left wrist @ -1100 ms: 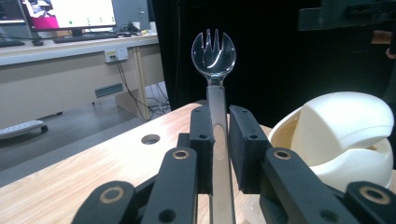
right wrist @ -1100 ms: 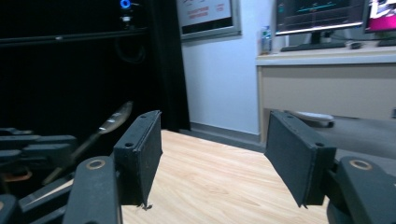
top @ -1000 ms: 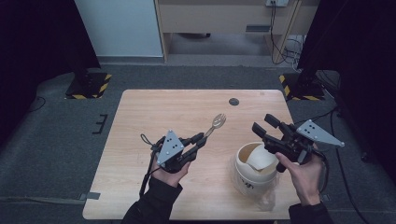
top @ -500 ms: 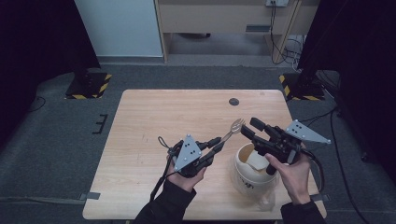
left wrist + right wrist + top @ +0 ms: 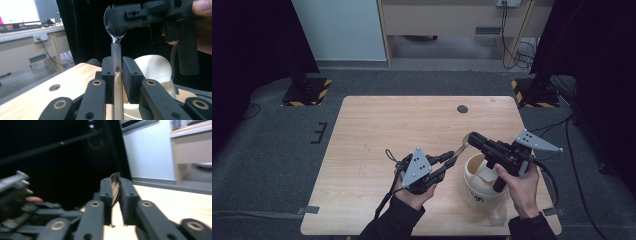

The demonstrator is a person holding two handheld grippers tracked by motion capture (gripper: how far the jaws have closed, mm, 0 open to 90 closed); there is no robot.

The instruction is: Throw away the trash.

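**Fork clamped at both ends above the jar**

Change from the earlier frames: in the high view the left gripper [image 5: 447, 159] had shifted rightward from left of centre toward the middle of the frame, carrying the fork [image 5: 458, 151] with it. A second earlier the fork's head pointed free toward the upper right, well apart from the right gripper [image 5: 473, 137]. The right gripper, then standing open at the right of the frame, had moved left and its jaws had just been closing. They now pressed on the fork's head.

Tool state: the left gripper view showed its own jaws tight on the fork's clear handle [image 5: 116, 75], the tined head [image 5: 115, 23] rising to the upper centre and caught in the other gripper's black jaws. The right gripper view showed its jaws narrow on a thin curved edge [image 5: 115, 186], the fork's head.

Fork's place: just right of centre in the high view, bridging the two grippers, above the jar's upper-left rim.

Containers: one cream jar [image 5: 479, 192] at lower right of centre, open at the top; a pale liner or scrap showed inside, contents otherwise unclear.

Count: two grippers, one fork, one jar, one table [image 5: 377, 130], one dark round hole [image 5: 462, 109] in the table near its upper right.
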